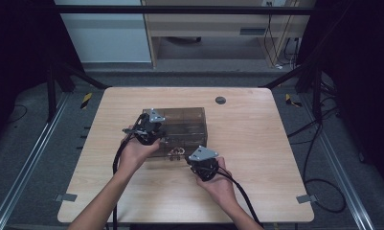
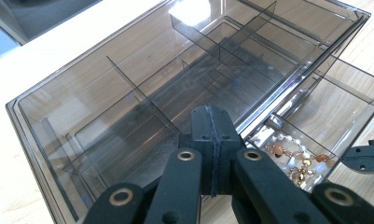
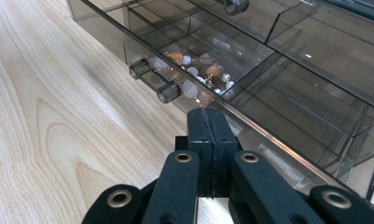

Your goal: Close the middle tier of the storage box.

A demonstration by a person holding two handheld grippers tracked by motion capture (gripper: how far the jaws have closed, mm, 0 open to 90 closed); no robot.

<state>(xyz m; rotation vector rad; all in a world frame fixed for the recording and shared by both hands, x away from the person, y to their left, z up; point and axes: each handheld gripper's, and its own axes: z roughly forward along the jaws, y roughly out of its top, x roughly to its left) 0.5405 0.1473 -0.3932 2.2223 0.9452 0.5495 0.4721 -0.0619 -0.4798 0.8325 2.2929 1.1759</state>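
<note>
Left gripper [image 2: 211, 154]: jaws are seen pressed together with nothing between them; it is held over the left part of the organiser's top, and whether it touches cannot be told.
Organiser box [image 1: 189, 117]: a smoky clear case with dividers is set near the middle of the table [image 1: 256, 143]; it could be tipped or slid if it is leaned on from the left while the drawer is pushed.
Drawer [image 3: 250, 107]: it is pulled out toward the person at the front; it could be jammed askew if it is pushed at one end and not by the knobs [image 3: 168, 92].
Bead bracelet [image 3: 198, 72]: it is lying in a drawer compartment just behind the knobs; beads could be caught under the case edge if they ride up.
Right gripper [image 3: 208, 154]: jaws are closed on nothing, just before the drawer's front wall; the smooth wall could be slipped off.
</note>
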